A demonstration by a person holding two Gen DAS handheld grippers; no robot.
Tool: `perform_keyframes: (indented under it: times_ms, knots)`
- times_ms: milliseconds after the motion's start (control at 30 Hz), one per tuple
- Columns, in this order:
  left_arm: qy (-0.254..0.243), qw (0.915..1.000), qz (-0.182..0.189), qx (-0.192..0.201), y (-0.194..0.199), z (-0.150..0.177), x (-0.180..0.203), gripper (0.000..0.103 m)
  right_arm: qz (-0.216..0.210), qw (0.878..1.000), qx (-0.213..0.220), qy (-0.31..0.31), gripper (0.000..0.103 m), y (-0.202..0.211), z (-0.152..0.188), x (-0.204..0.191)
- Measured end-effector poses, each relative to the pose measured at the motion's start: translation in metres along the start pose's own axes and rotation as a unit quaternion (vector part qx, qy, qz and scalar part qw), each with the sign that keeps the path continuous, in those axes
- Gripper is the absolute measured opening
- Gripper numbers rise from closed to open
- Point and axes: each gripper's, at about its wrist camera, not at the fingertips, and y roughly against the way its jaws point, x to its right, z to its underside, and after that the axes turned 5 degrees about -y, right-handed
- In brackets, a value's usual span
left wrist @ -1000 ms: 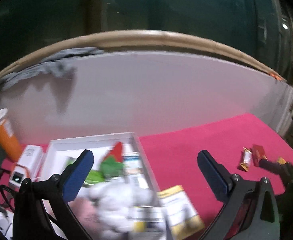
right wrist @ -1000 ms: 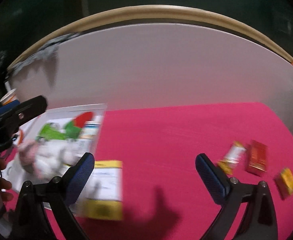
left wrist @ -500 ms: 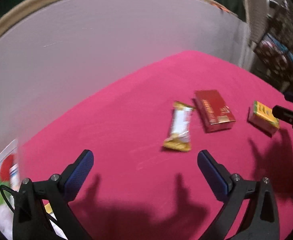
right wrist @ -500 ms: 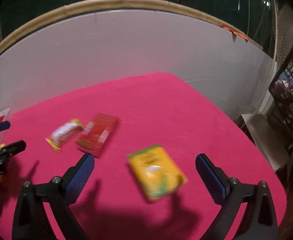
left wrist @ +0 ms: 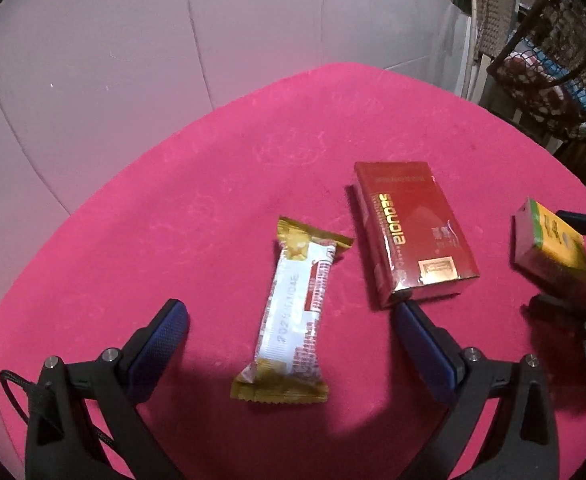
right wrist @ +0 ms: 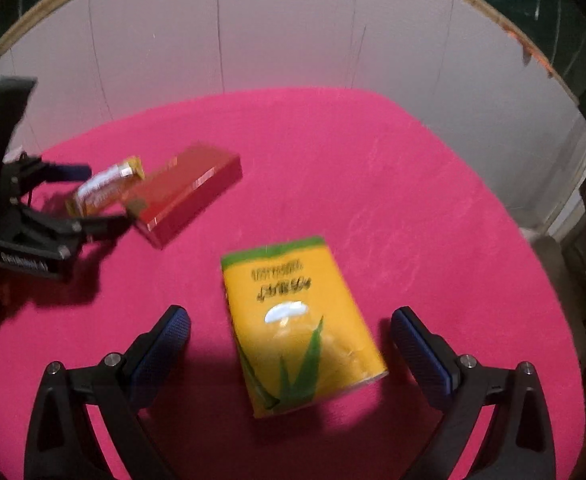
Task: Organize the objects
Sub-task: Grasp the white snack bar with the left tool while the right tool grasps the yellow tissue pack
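Note:
A white and gold snack bar point(left wrist: 293, 316) lies on the pink cloth point(left wrist: 197, 200), between the open fingers of my left gripper point(left wrist: 291, 320). A red box point(left wrist: 409, 232) lies just right of it. A yellow and green box point(right wrist: 297, 320) lies between the open fingers of my right gripper point(right wrist: 291, 332); it also shows at the right edge of the left wrist view point(left wrist: 549, 248). The right wrist view shows the left gripper point(right wrist: 93, 196) around the snack bar point(right wrist: 105, 190), beside the red box point(right wrist: 189, 196). Neither gripper holds anything.
A white panel wall point(left wrist: 133, 60) curves behind the cloth. A wire basket point(left wrist: 549, 60) with items stands off the table at the far right. The cloth's edge point(right wrist: 533, 240) drops off on the right.
Both grippers swung right, away from the white tray, and came down close over the items. The left now straddles the snack bar, the right the yellow box.

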Motion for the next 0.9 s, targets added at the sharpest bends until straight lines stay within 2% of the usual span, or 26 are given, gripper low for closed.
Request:
perform_keyframes:
  times_ms: [33,67,133,167,233,267,333,433,567,733,900]
  knots:
    - [0.002,1.0000,0.001,-0.004,-0.001,-0.002,-0.001,0.103,0.001,1.000,0.000,0.000,0.102,0.001,0.001,-0.001]
    - [0.004,1.0000,0.001,-0.005,0.003,0.004,-0.008,0.099,-0.002,1.000,-0.002,-0.003,0.100,0.002,0.002,0.000]
    - [0.012,0.9999,0.011,0.003,0.009,0.007,-0.012,0.075,-0.004,1.000,-0.006,-0.002,0.094,0.005,0.005,-0.002]
    - [0.016,0.9998,0.011,0.008,0.011,0.008,-0.011,0.055,-0.008,1.000,-0.003,0.001,0.088,0.007,0.006,-0.004]
    - [0.008,0.9999,-0.005,0.013,0.013,0.008,-0.008,0.022,-0.016,1.000,0.006,0.012,0.062,0.014,0.009,-0.010]
    - [0.007,0.9998,-0.010,0.013,0.015,0.010,-0.007,0.021,-0.019,1.000,0.009,0.016,0.054,0.018,0.011,-0.013]
    - [0.010,0.9997,-0.012,0.017,0.021,0.017,-0.008,0.020,-0.012,1.000,0.012,0.019,0.052,0.027,0.017,-0.018]
    - [0.017,0.9991,-0.027,0.029,0.039,0.029,-0.006,0.020,-0.010,1.000,0.023,0.015,0.052,0.042,0.026,-0.025]
    - [0.018,0.9964,-0.055,0.062,0.079,0.038,0.001,0.020,-0.017,0.999,0.046,-0.002,0.051,0.070,0.033,-0.035]
    - [0.033,0.9900,-0.089,0.104,0.131,0.047,0.004,0.020,-0.026,0.996,0.085,-0.012,0.052,0.114,0.033,-0.055]
    - [0.052,0.9855,-0.100,0.127,0.166,0.063,0.000,0.020,-0.046,0.991,0.122,-0.022,0.052,0.148,0.030,-0.075]
